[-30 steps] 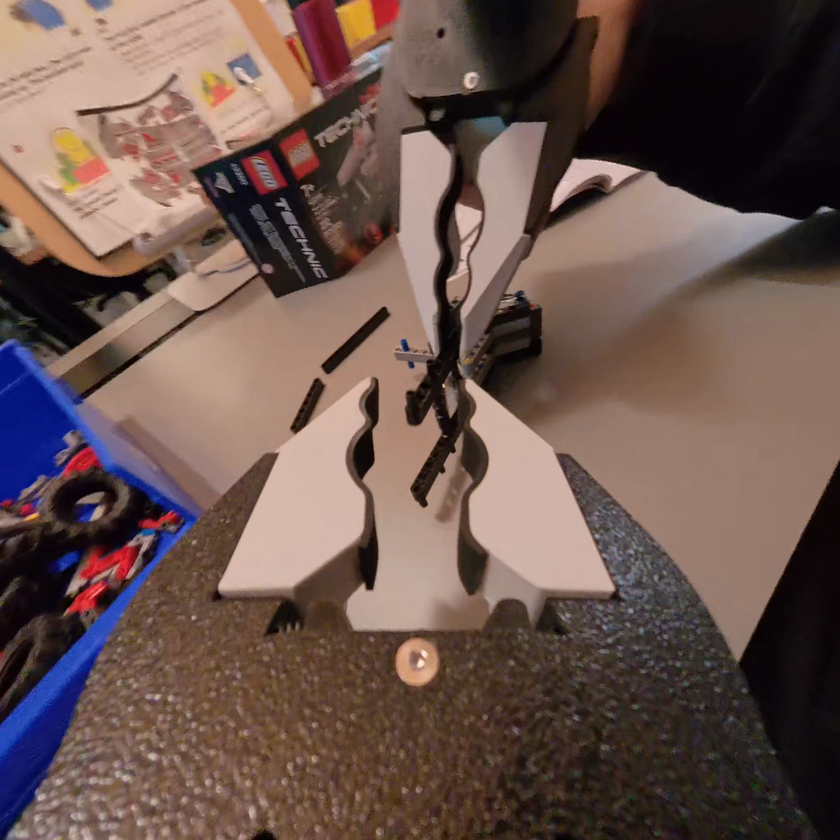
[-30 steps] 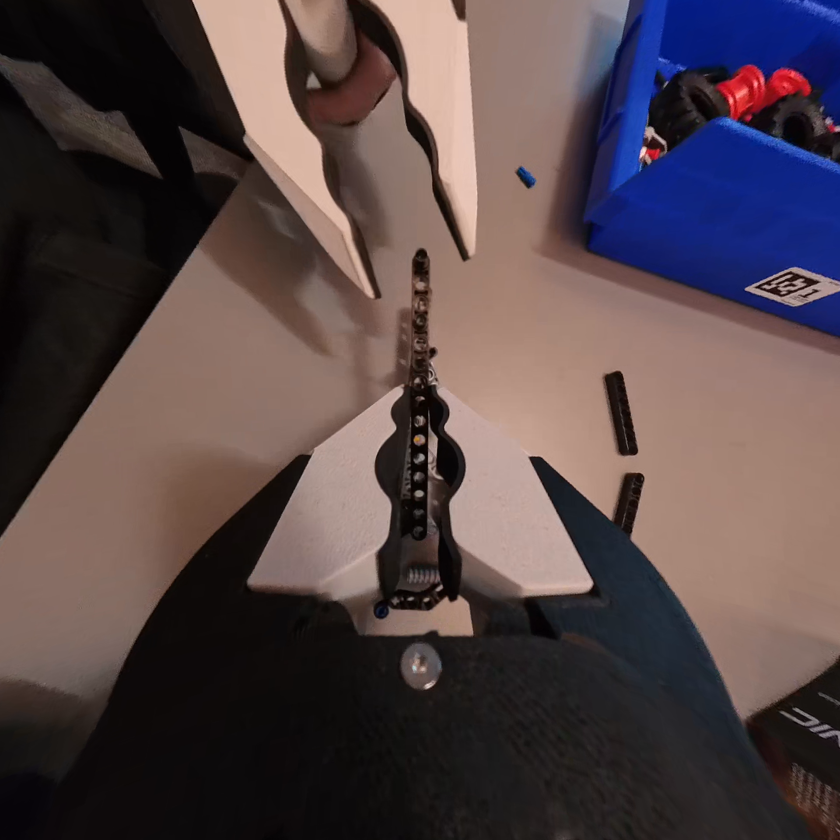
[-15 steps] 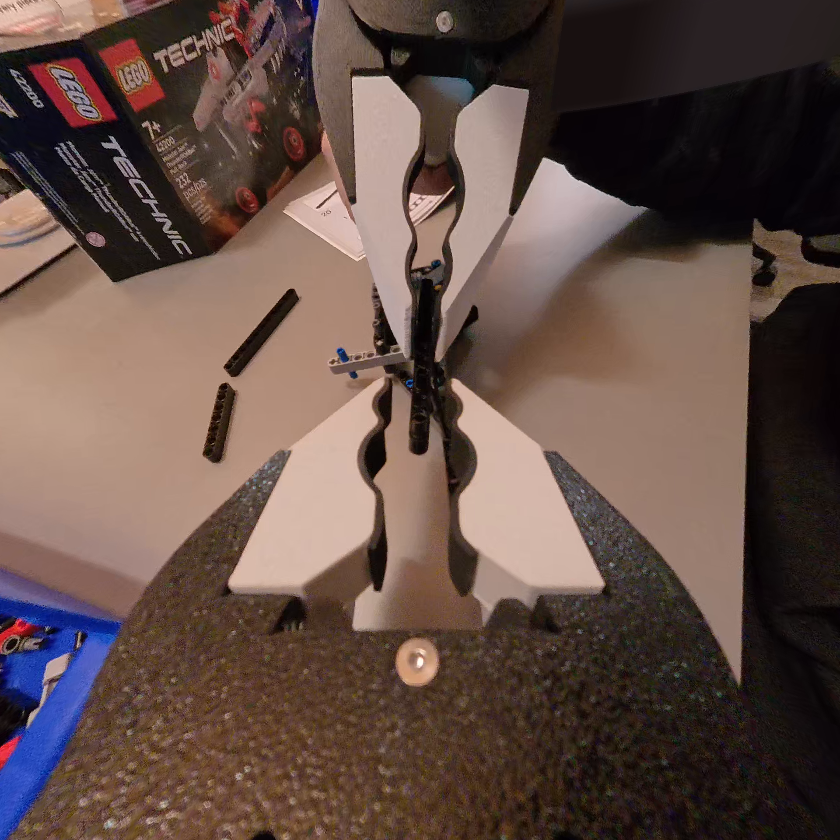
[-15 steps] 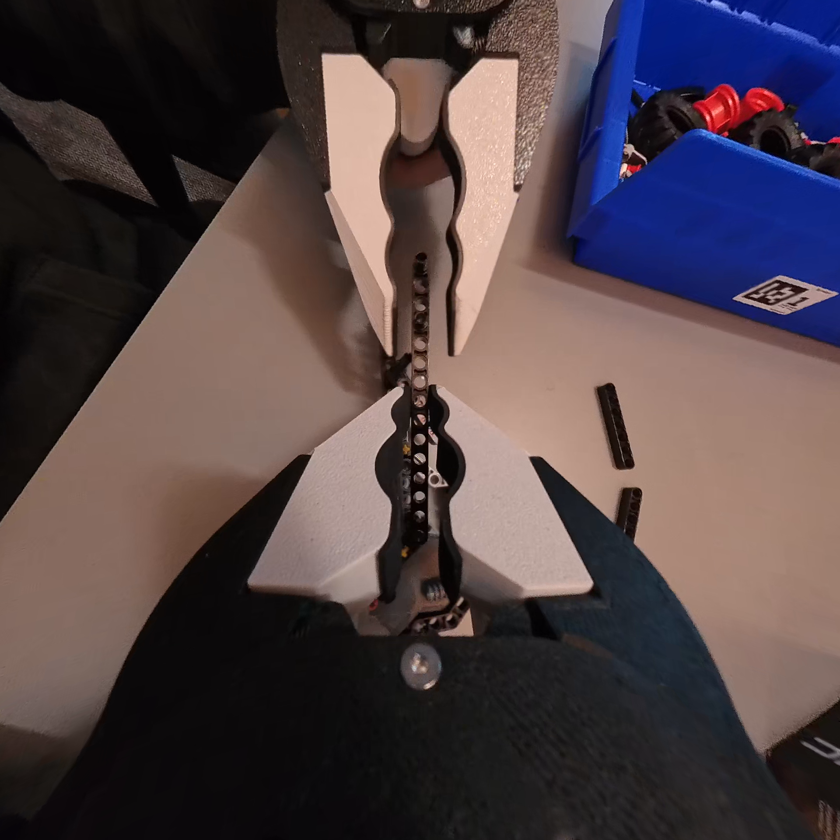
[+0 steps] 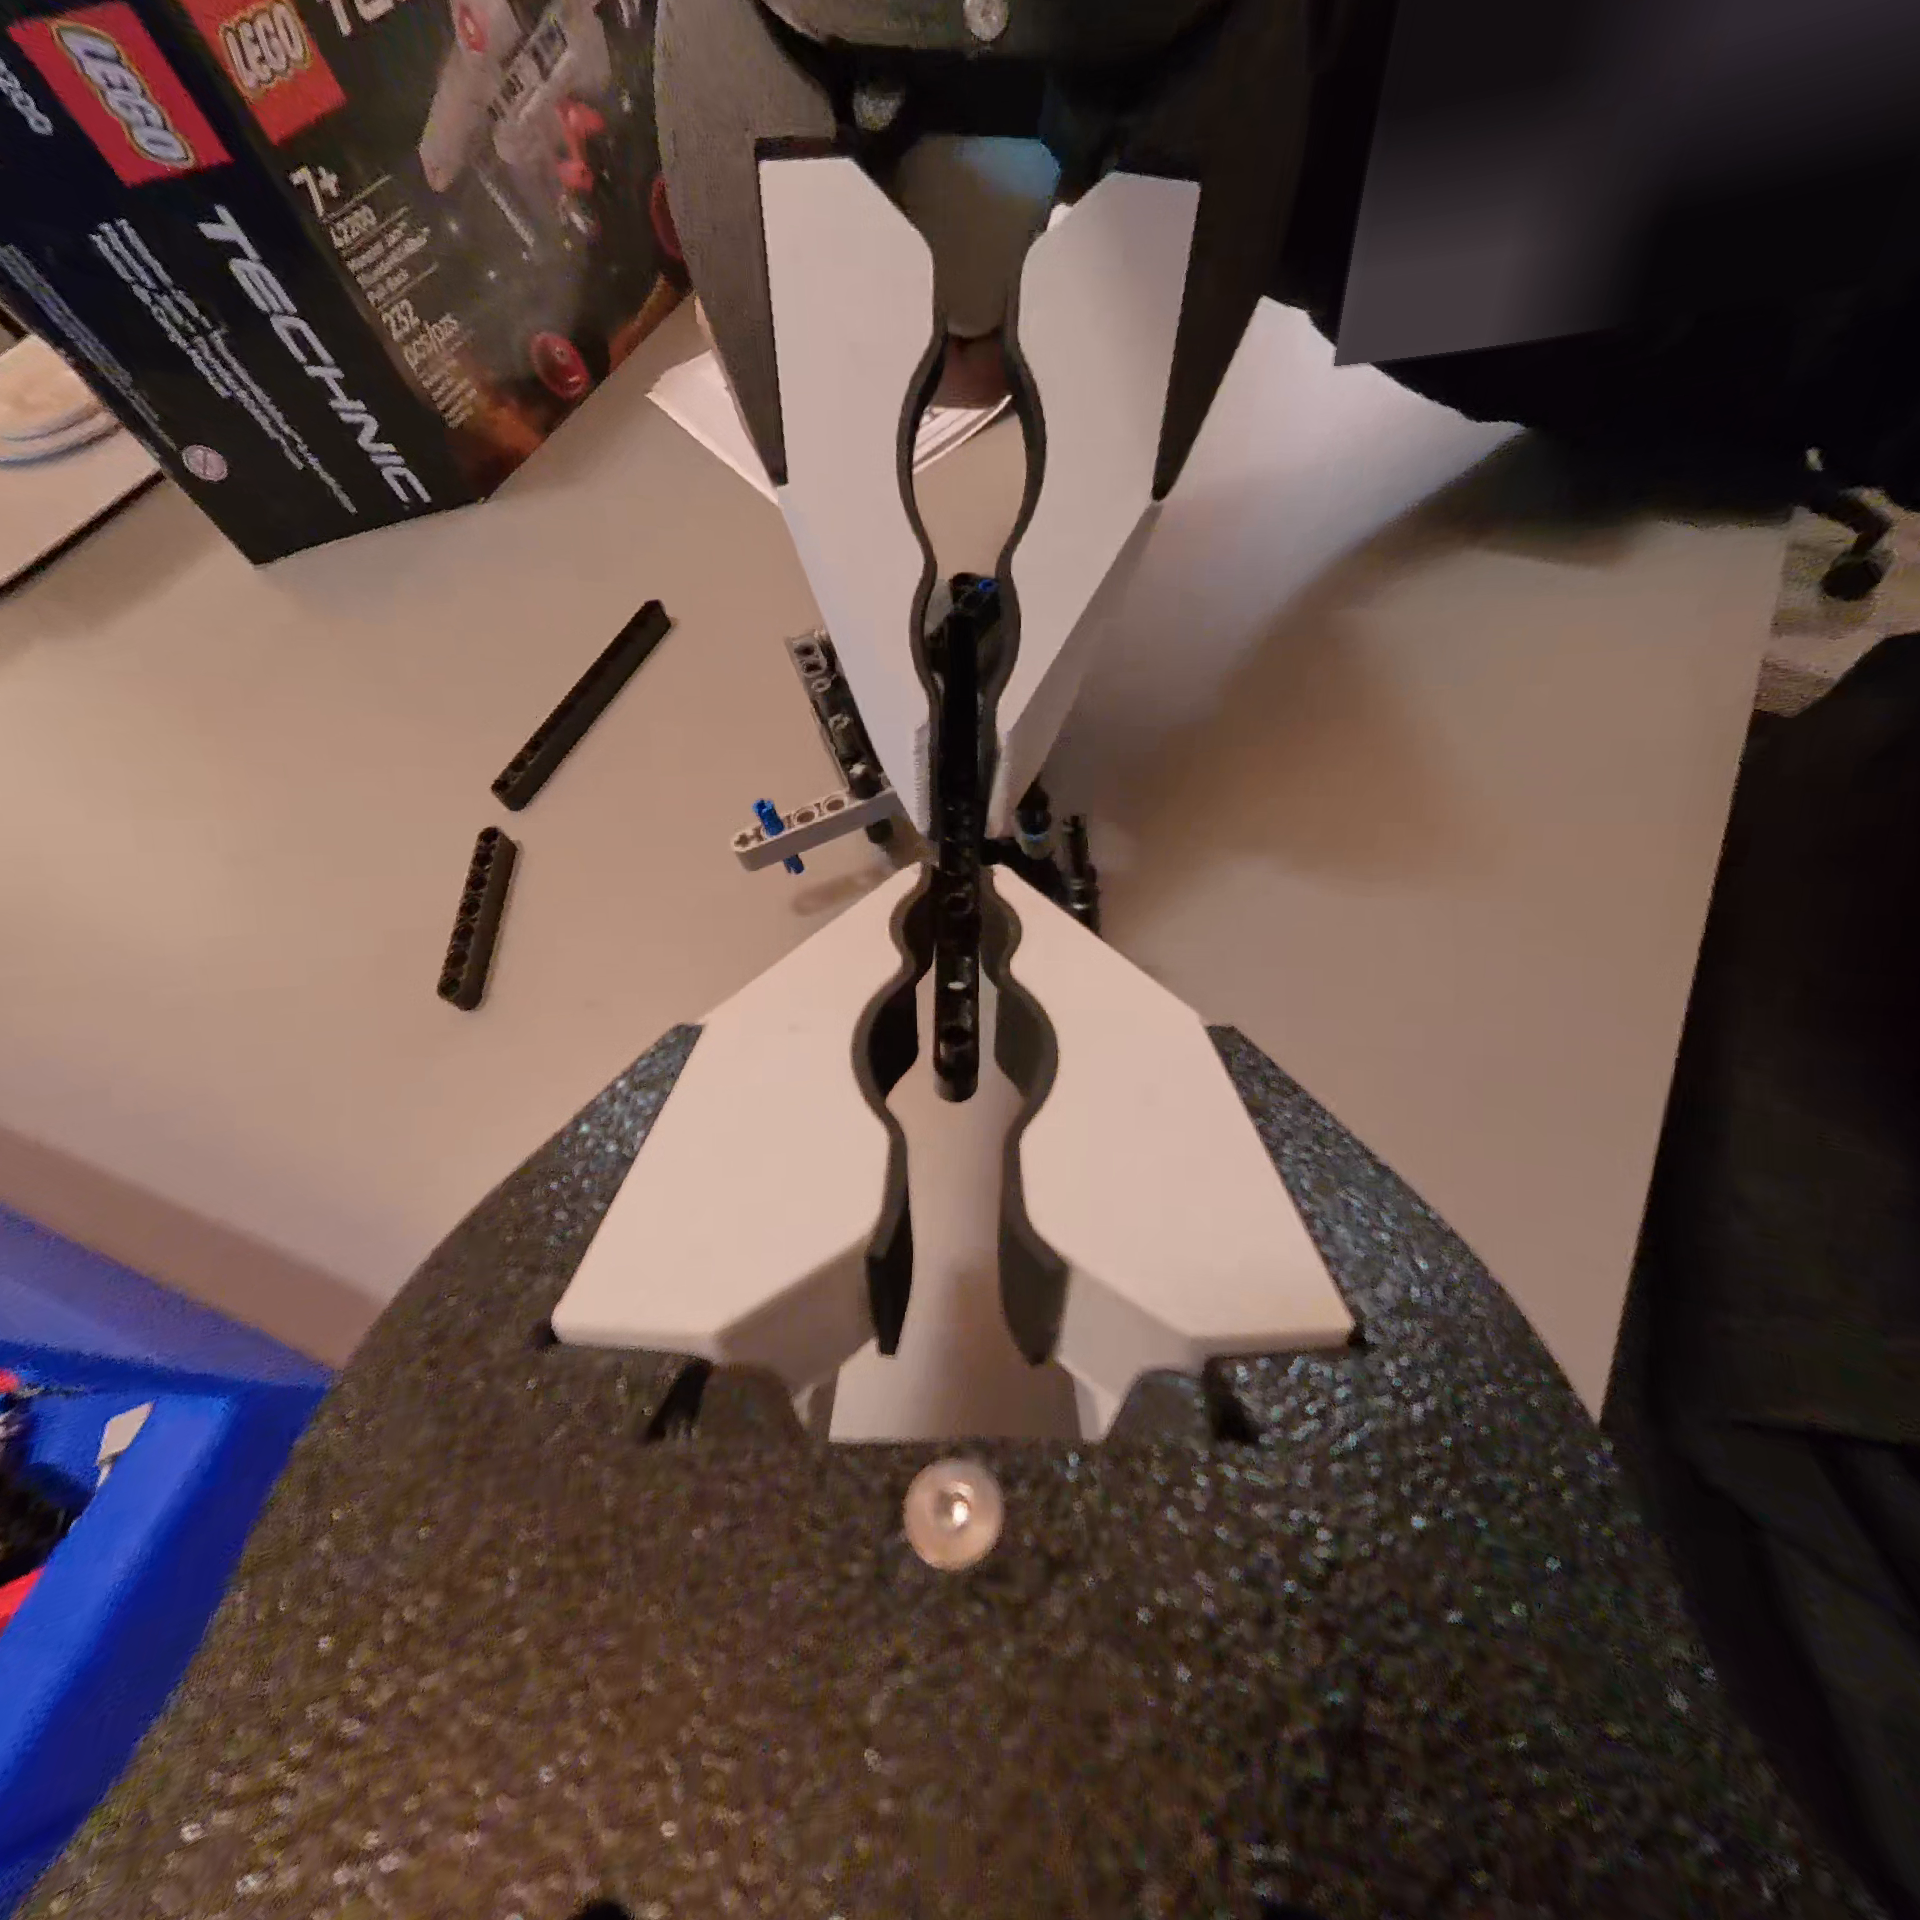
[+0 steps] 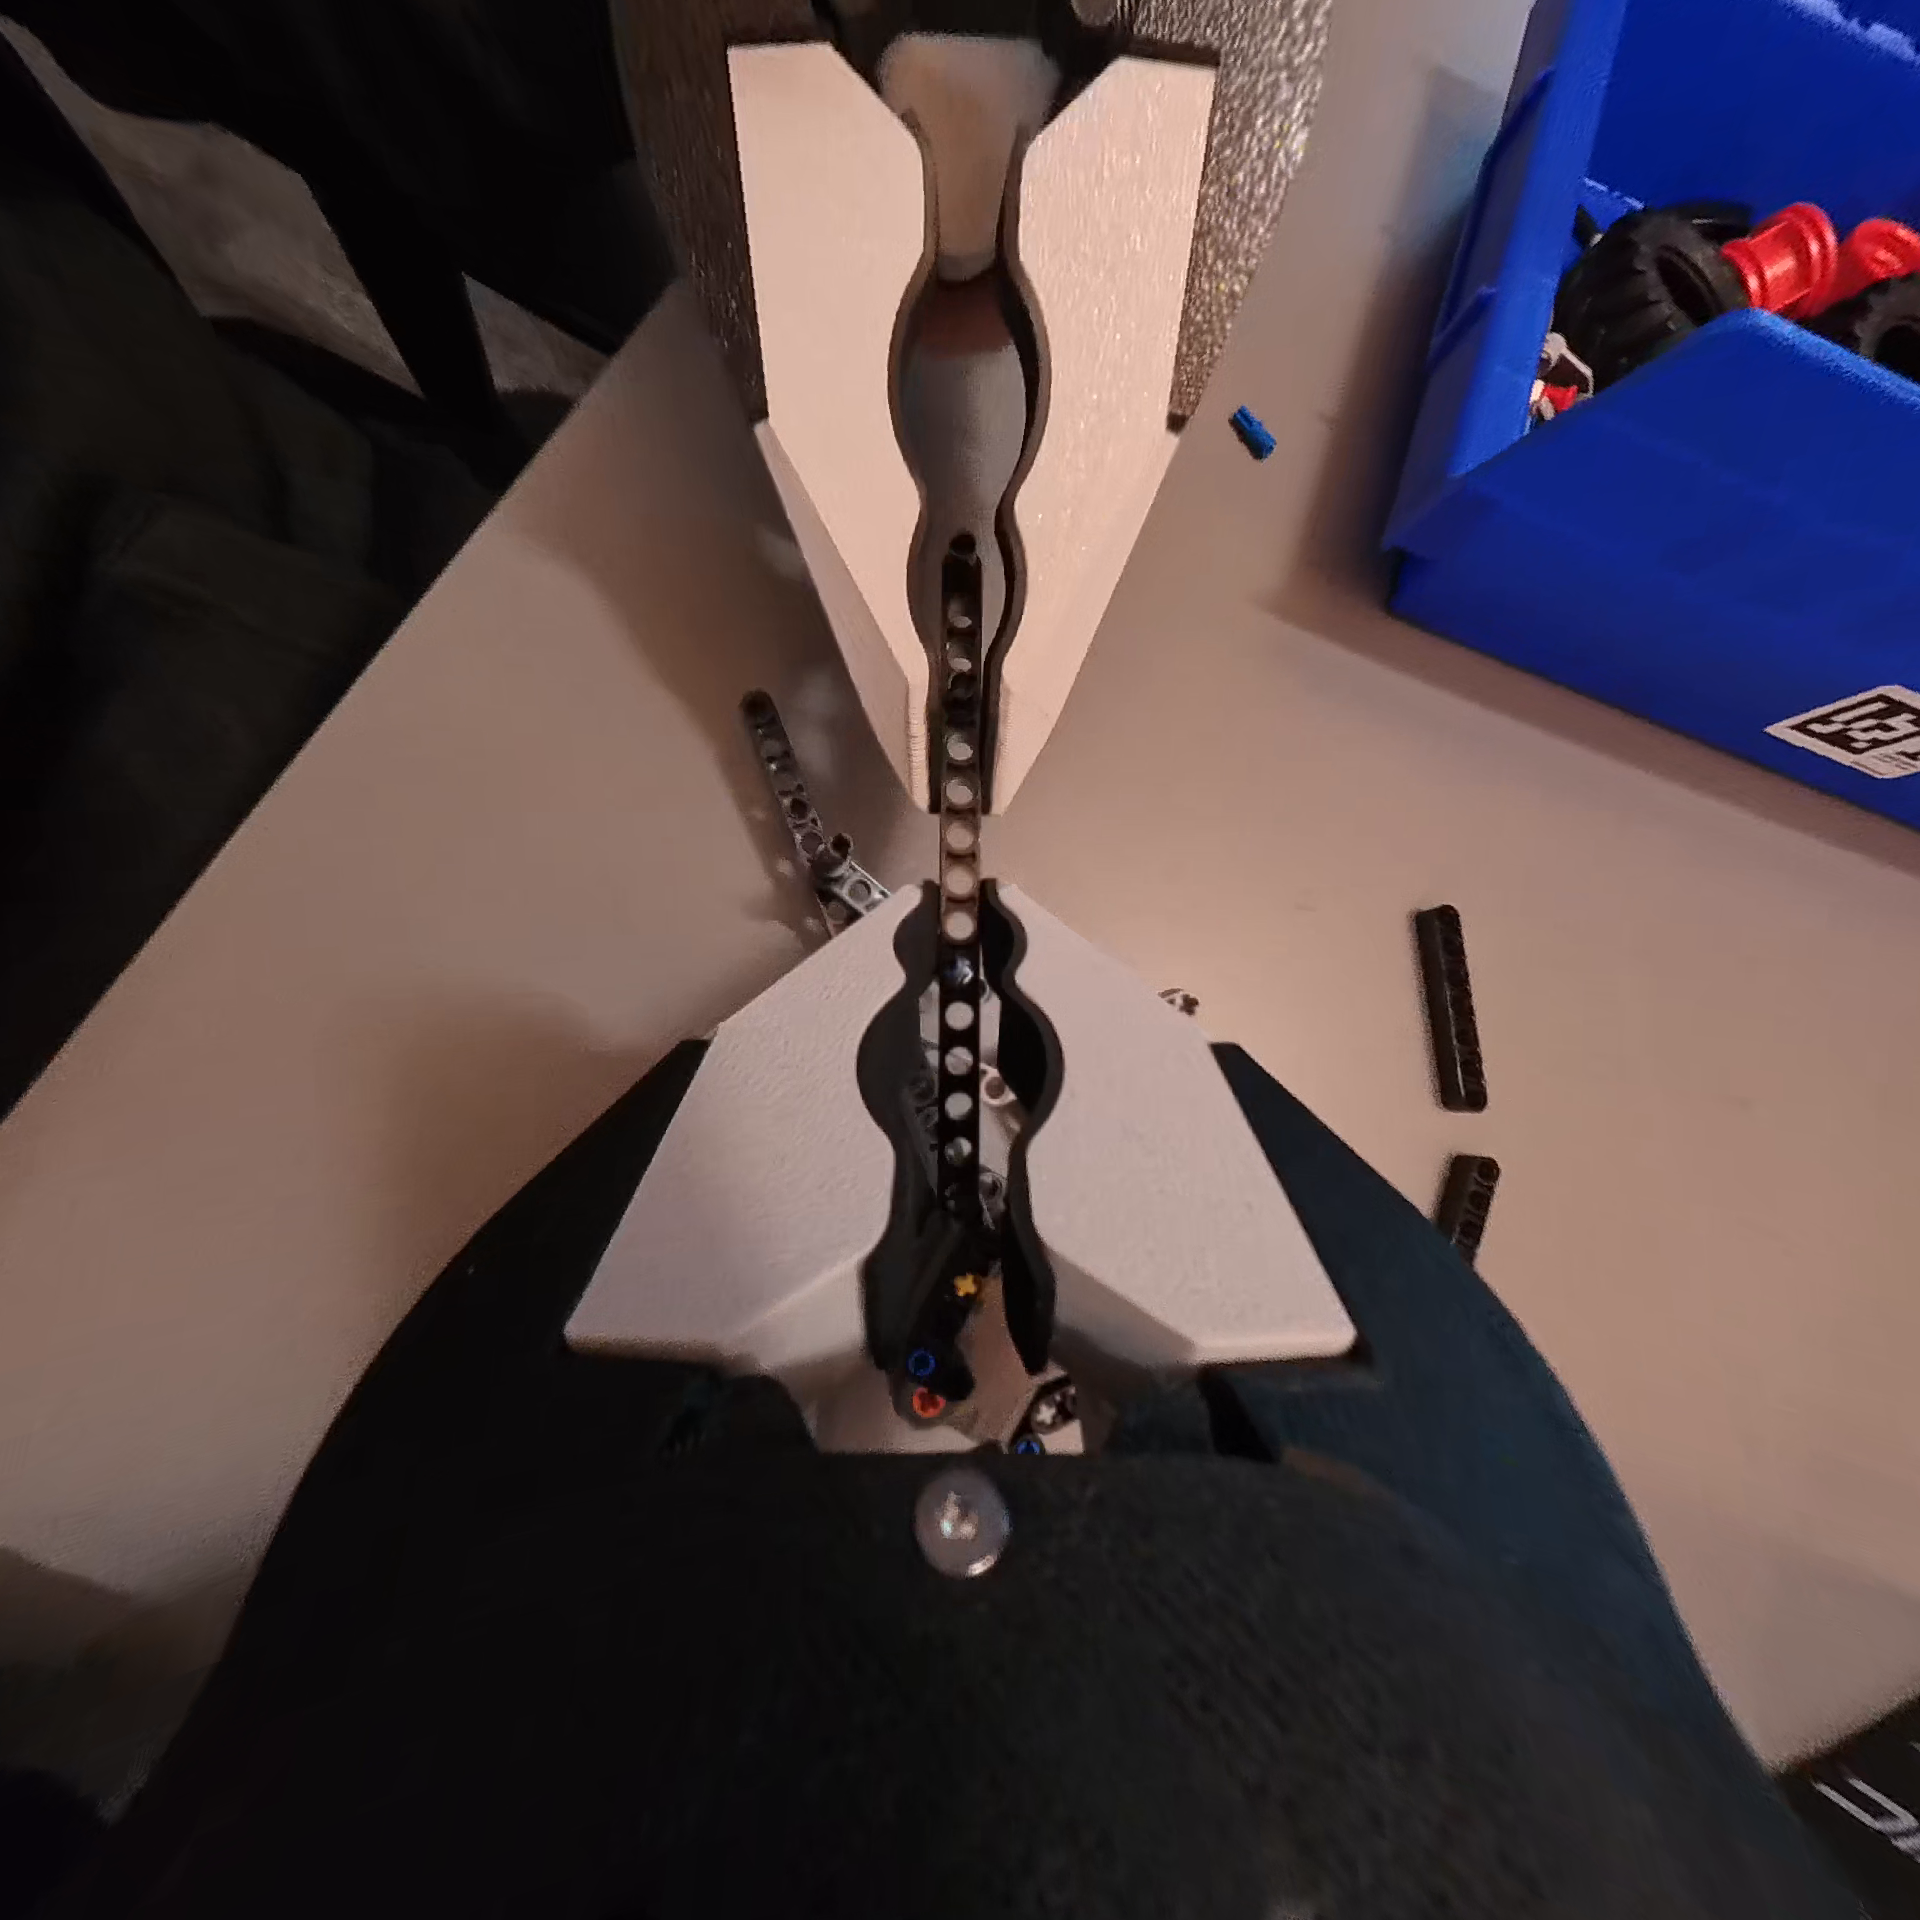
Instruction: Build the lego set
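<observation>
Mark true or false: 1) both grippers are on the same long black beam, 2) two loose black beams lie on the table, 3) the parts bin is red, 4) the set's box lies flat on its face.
1) True: the right gripper and left gripper meet tip to tip around one long black beam.
2) True: a longer beam and a shorter beam lie apart on the table.
3) False: the bin is blue.
4) False: the box stands upright.
</observation>
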A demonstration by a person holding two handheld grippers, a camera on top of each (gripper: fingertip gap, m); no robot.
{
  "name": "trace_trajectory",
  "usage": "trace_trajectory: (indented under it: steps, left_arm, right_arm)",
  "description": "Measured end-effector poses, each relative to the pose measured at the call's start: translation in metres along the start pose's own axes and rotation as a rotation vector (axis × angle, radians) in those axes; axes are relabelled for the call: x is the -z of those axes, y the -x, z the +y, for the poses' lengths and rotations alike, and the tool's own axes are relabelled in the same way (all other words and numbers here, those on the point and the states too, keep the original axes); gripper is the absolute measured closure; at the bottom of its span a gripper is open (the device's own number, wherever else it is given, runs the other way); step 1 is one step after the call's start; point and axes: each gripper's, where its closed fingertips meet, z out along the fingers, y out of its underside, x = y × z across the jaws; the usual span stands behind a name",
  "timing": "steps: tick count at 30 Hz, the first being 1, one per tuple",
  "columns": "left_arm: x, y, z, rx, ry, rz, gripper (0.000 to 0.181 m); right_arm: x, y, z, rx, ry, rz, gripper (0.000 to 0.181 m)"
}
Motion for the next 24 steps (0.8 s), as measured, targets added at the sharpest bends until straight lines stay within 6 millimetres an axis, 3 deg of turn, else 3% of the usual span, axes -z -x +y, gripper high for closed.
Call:
trace_trajectory:
  steps: [3, 5, 9, 11, 15, 18, 24]
  left_arm:
    - [0.004, 0.000, -0.008, 0.007, -0.026, -0.006, 0.176]
    - [0.007, 0.004, -0.011, 0.014, -0.032, -0.027, 0.176]
    - [0.011, 0.000, -0.018, 0.054, -0.071, -0.022, 0.176]
    - [0.011, -0.003, -0.019, 0.043, -0.081, -0.017, 0.176]
    - [0.014, -0.003, -0.013, -0.041, 0.047, -0.041, 0.162]
    - [0.016, -0.004, -0.023, -0.123, 0.120, -0.039, 0.156]
    - [0.005, -0.006, -0.030, -0.099, 0.261, 0.077, 0.160]
  right_arm:
    - [0.007, 0.000, -0.006, -0.006, -0.043, 0.003, 0.176]
    - [0.009, 0.005, -0.001, 0.008, -0.034, -0.015, 0.156]
    - [0.015, -0.001, 0.000, 0.020, -0.055, 0.034, 0.176]
    - [0.018, 0.003, -0.001, 0.037, -0.059, 0.013, 0.177]
    - [0.018, 0.007, 0.000, 0.064, -0.030, -0.006, 0.176]
    - [0.018, 0.007, 0.000, 0.086, -0.005, 0.009, 0.176]
    - [0.023, 0.003, -0.008, 0.113, -0.018, 0.062, 0.177]
